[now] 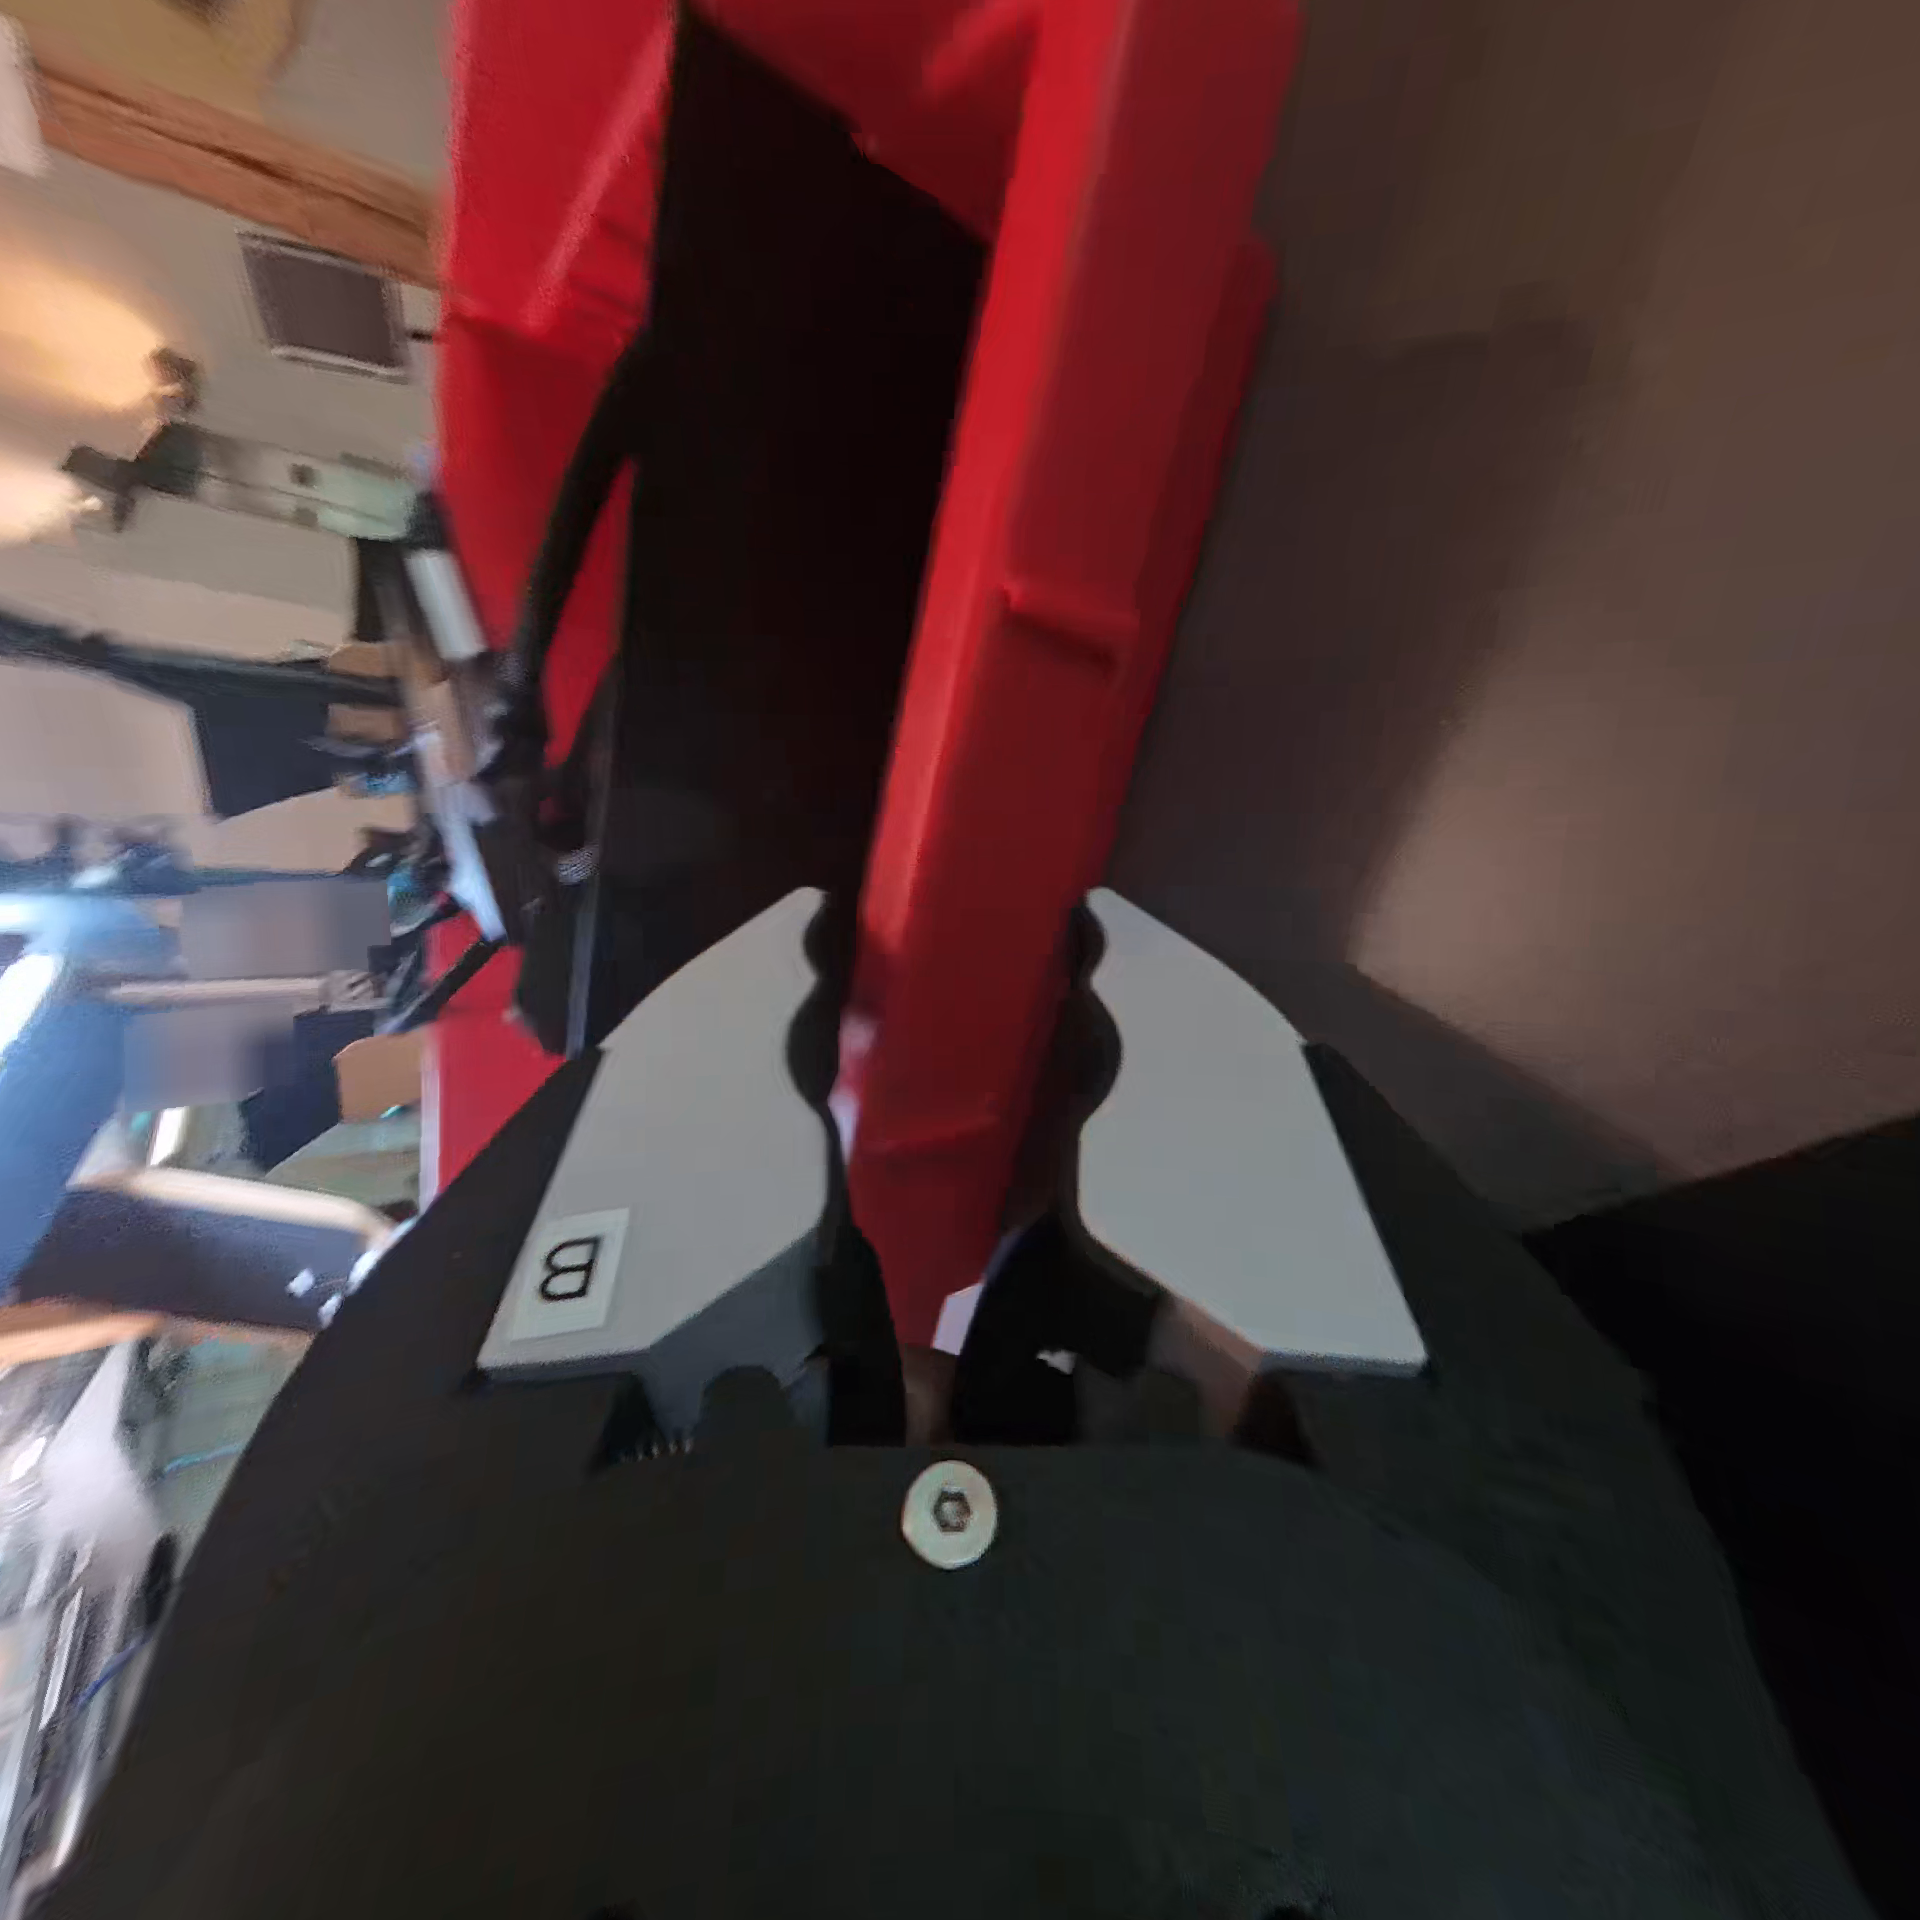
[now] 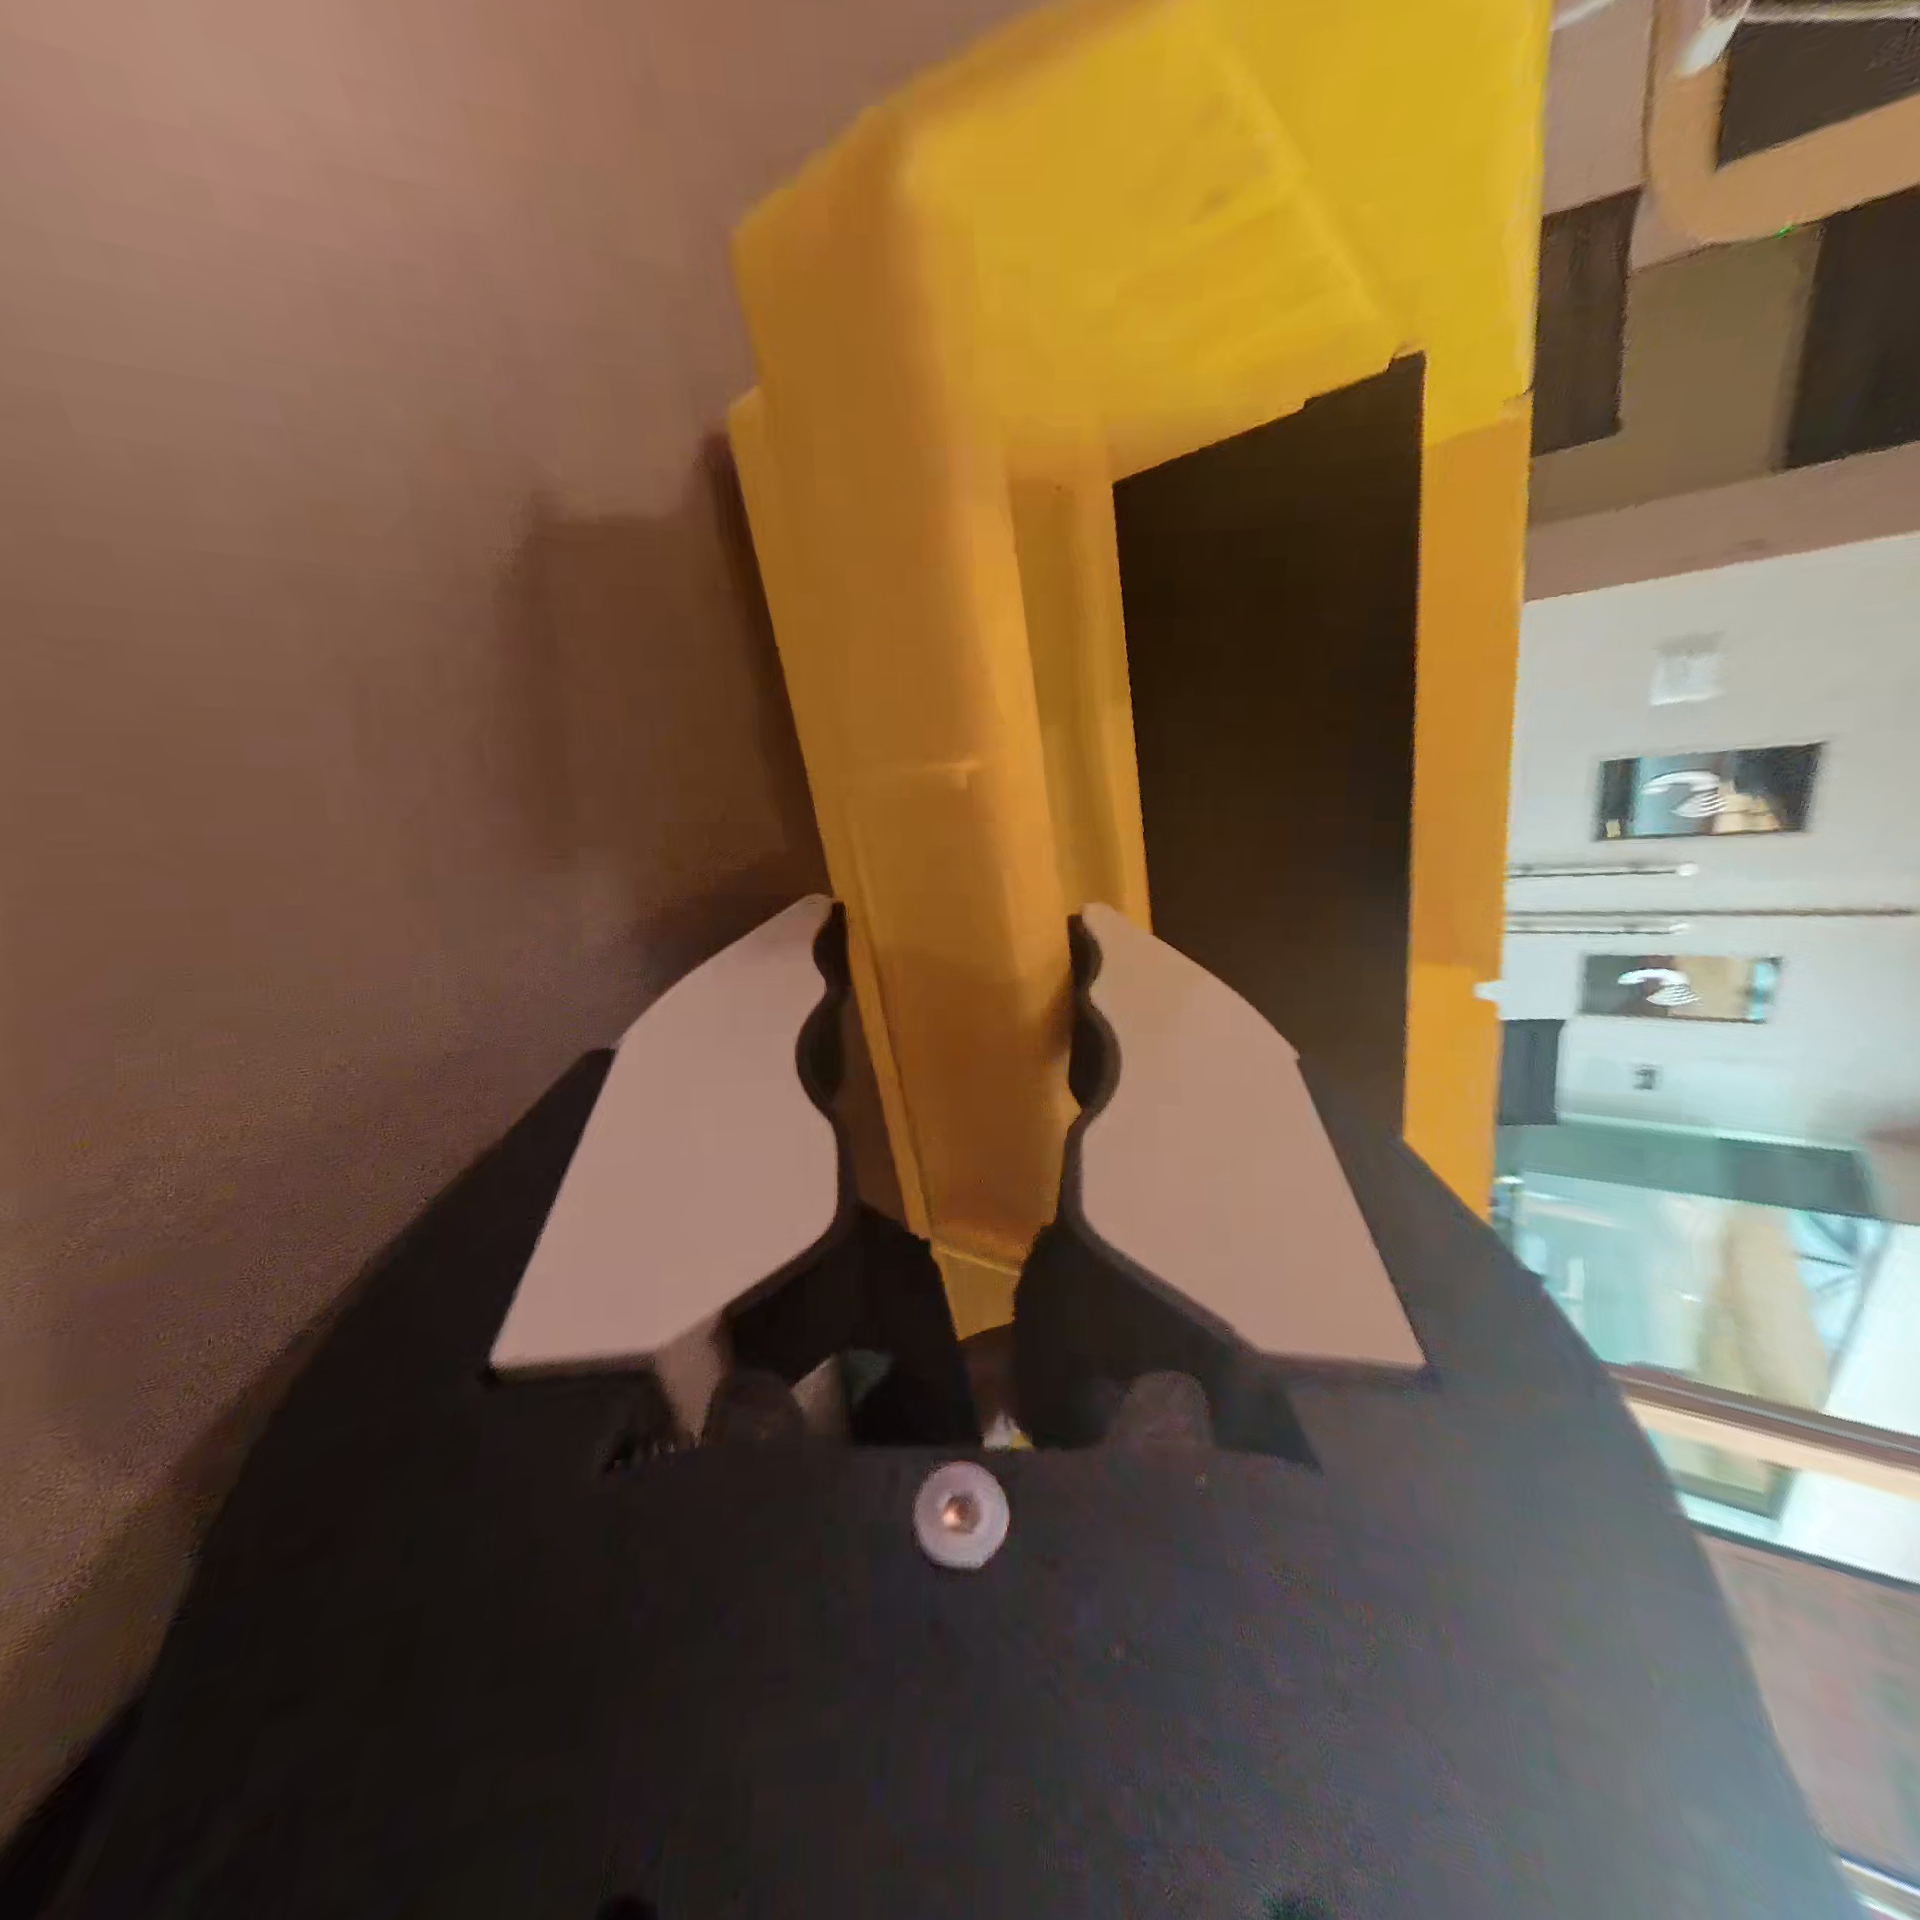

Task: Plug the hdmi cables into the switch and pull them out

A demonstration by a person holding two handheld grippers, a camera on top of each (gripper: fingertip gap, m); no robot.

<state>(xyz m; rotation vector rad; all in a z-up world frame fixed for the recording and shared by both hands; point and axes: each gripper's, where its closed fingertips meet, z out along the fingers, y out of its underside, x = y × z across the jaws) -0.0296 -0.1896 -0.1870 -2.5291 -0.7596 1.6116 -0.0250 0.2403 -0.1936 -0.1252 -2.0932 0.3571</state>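
No HDMI cable or switch can be made out for certain in either view. My left gripper [image 1: 951,914] is shut on the side wall of a red plastic bin [image 1: 1091,364] with a dark inside [image 1: 790,520]. A black cable [image 1: 561,582] hangs by the bin's far wall. My right gripper [image 2: 956,920] is shut on the side wall of a yellow plastic bin [image 2: 1039,312] with a dark inside [image 2: 1268,675]. Both views are rolled sideways and blurred.
A plain brown surface [image 1: 1558,520] lies beside the red bin, and it also shows beside the yellow bin in the right wrist view [image 2: 312,520]. Blurred dark equipment [image 1: 260,717] fills the left wrist view's left side. A room wall with dark openings [image 2: 1704,800] shows past the yellow bin.
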